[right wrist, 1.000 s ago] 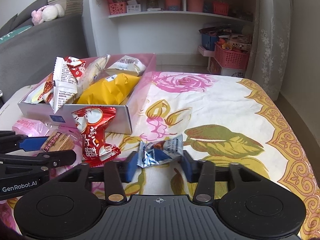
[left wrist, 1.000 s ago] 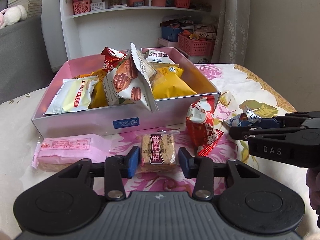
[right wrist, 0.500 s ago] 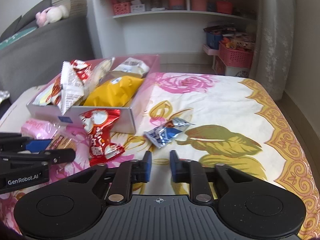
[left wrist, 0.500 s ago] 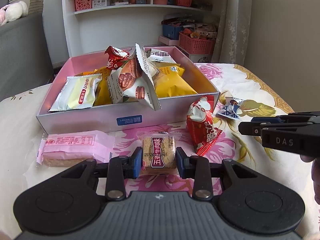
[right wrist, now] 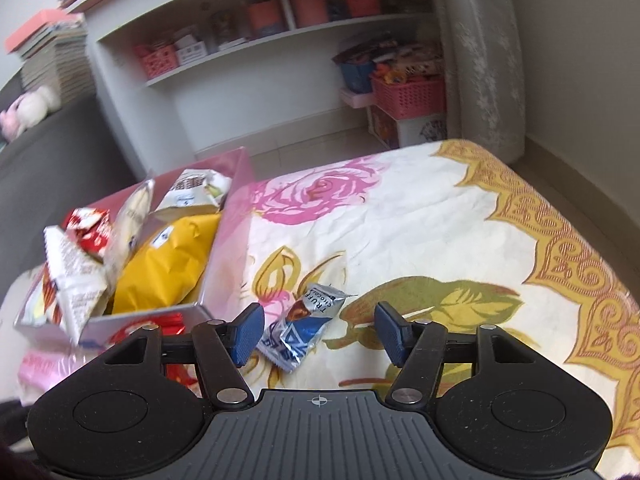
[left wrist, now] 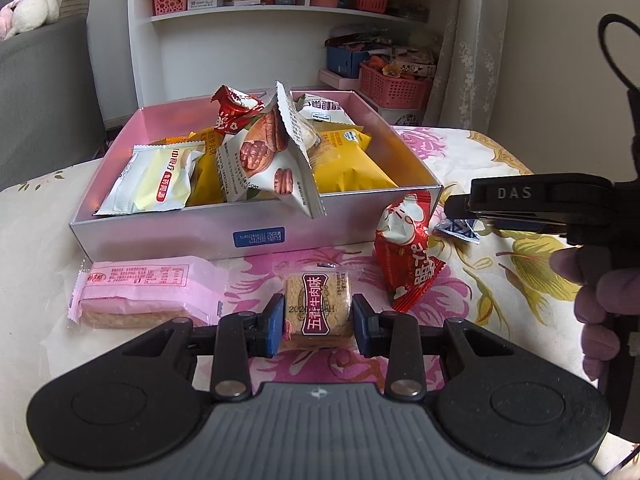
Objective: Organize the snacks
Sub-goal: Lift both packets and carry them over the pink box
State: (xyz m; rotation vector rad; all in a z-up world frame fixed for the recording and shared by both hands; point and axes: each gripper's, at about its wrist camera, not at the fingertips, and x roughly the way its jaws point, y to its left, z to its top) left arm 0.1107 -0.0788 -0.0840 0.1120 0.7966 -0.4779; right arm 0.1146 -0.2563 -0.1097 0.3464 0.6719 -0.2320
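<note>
- L gripper (left wrist: 318, 319): blue pads clenched on the square tan biscuit in clear wrapper w/ maroon label (left wrist: 318, 309), lower centre of left-wrist view; biscuit at cloth level, whether lifted yet cannot tell.
- R gripper (right wrist: 320, 330): jaws opening, pads not pressing anything; small blue-silver foil chocolate packet (right wrist: 301, 330) lies on the floral tablecloth (right wrist: 420, 240) between them, nearer the left pad.
- Risk, L: grip is on the wrapper sides; loose film could slip or the biscuit crack if squeezed harder.
- Risk, L: path to the pink-lined shallow cardboard box (left wrist: 256, 236) crosses its front wall; the white pecan-print pouch (left wrist: 268, 164) overhangs that wall and a knock may tip it out.
- Risk, R: foil packet off-centre; closing now may catch only a crimped end and let it spin or drop.
- Risk, both: red-white crinkly sweet pouch (left wrist: 406, 250) stands just beside the box corner, between both tools; easily toppled.
- Loose stock: flat pink wafer pack (left wrist: 148, 294), lower left, just beside biscuit.
- Box contents: heaped, yellow and white packs, little spare room.
</note>
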